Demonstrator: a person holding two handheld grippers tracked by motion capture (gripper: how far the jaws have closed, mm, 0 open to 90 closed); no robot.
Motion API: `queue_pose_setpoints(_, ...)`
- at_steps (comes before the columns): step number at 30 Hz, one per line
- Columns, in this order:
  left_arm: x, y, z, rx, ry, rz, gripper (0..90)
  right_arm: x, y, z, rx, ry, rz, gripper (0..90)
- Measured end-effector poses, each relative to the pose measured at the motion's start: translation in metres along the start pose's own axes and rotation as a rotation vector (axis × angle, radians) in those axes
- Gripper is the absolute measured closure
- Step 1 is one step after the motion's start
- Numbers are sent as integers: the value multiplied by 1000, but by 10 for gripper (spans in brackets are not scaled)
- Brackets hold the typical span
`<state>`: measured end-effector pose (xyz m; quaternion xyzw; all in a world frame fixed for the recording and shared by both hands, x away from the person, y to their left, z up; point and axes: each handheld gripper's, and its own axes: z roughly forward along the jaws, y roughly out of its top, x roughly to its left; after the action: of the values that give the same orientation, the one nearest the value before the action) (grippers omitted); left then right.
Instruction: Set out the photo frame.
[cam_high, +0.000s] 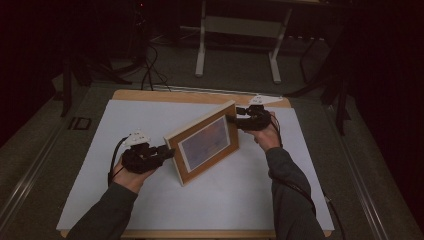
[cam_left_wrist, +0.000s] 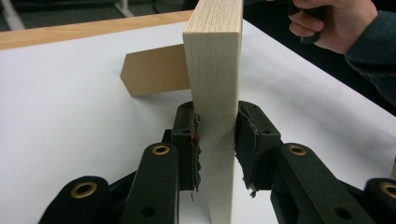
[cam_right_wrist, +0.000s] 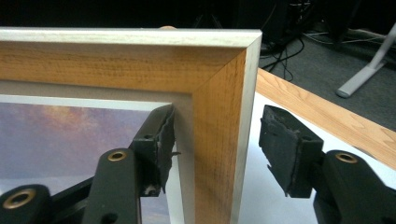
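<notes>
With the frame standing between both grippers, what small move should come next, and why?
Probably close the right gripper on the picture frame. Its jaws straddle the frame's side, one pad apart from the wood, while the left gripper clamps the other side. The frame stands on the white sheet.

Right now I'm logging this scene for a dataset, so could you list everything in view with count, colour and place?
Picture frame: one, light wood with a purplish picture, standing upright mid-table, angled.
Frame stand: one, tan, leaning out behind the frame onto the sheet.
White sheet: one, covering most of the table top.
Table: one, light wood, its edge showing at the far side.
White-legged stand: one, on the floor beyond the table.
Cables: several, black, on the floor at far left.
Left gripper: one, black, fingers shut on the frame's edge.
Right gripper: one, black, fingers open astride the frame's corner.
Sleeves: two, dark grey, entering from the bottom.
</notes>
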<state>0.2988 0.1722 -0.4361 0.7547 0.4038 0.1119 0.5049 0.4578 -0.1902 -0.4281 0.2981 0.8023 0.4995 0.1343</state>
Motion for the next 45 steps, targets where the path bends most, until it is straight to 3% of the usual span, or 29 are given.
queue_pose_setpoints(3,4,1,0,5,-10,2,715,-1,1,1,4,17,-2,428)
queue_pose_setpoints(8,26,10,4,24,-42,3,715,-3,4,9,31,54,5,382)
queue_pose_setpoints(14,34,13,10,14,-43,-11,717,-8,2,12,30,76,47,391)
queue_pose_setpoints(22,42,18,20,1,-19,-58,720,-16,-7,1,-2,57,102,495)
queue_pose_setpoints(29,46,22,29,-13,0,-89,725,-14,-17,-12,-7,27,107,566)
queue_pose_setpoints(41,55,29,42,-31,-20,-91,693,2,-29,-38,5,-51,122,609)
queue_pose_setpoints(45,56,31,46,-32,-24,-89,682,5,-34,-45,-5,-51,130,611)
